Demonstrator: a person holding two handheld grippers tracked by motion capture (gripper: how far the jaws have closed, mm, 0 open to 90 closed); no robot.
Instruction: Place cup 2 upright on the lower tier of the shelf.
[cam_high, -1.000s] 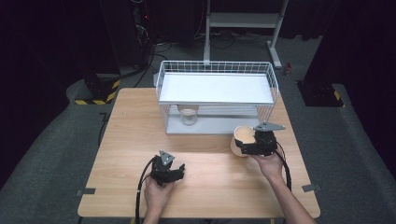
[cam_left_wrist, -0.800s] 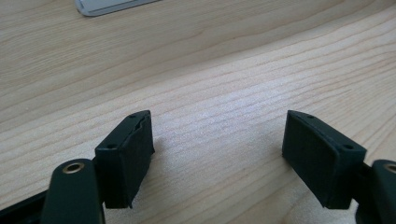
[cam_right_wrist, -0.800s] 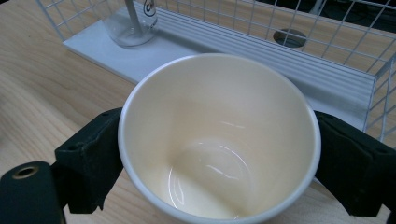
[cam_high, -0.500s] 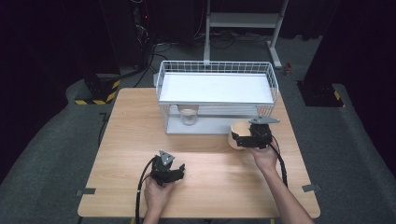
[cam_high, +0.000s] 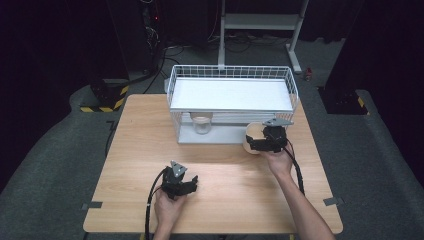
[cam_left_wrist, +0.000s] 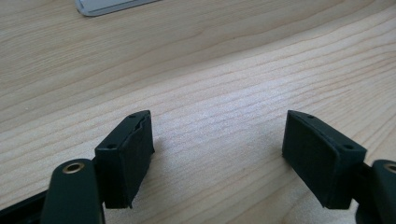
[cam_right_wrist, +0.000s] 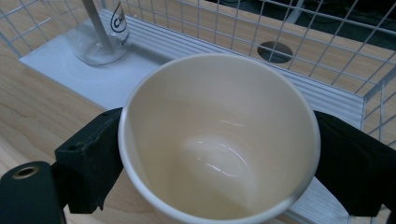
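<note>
A cream cup (cam_right_wrist: 219, 144) is clamped between the two black jaws of my right gripper (cam_right_wrist: 219, 158), its mouth turned toward the camera. From above, that cup (cam_high: 252, 135) and the right gripper (cam_high: 257, 142) sit at the front right corner of the white wire rack (cam_high: 231, 75). A clear glass jar (cam_high: 202, 123) stands on the rack's lower shelf, also seen as the jar (cam_right_wrist: 100, 35) behind the cup. My left gripper (cam_high: 186, 186) rests low over the wooden table (cam_high: 135, 150) near its front edge. Its pads (cam_left_wrist: 133, 154) stand apart with nothing between them.
The rack has a white top tray (cam_high: 230, 94) and a white base plate (cam_right_wrist: 98, 79). Its wire side (cam_right_wrist: 373, 116) rises just right of the cup. Bare wood lies between the two grippers. Dark floor and stands surround the table.
My right gripper has carried the cup leftward and slightly toward the rack's front. The left gripper has kept still.
</note>
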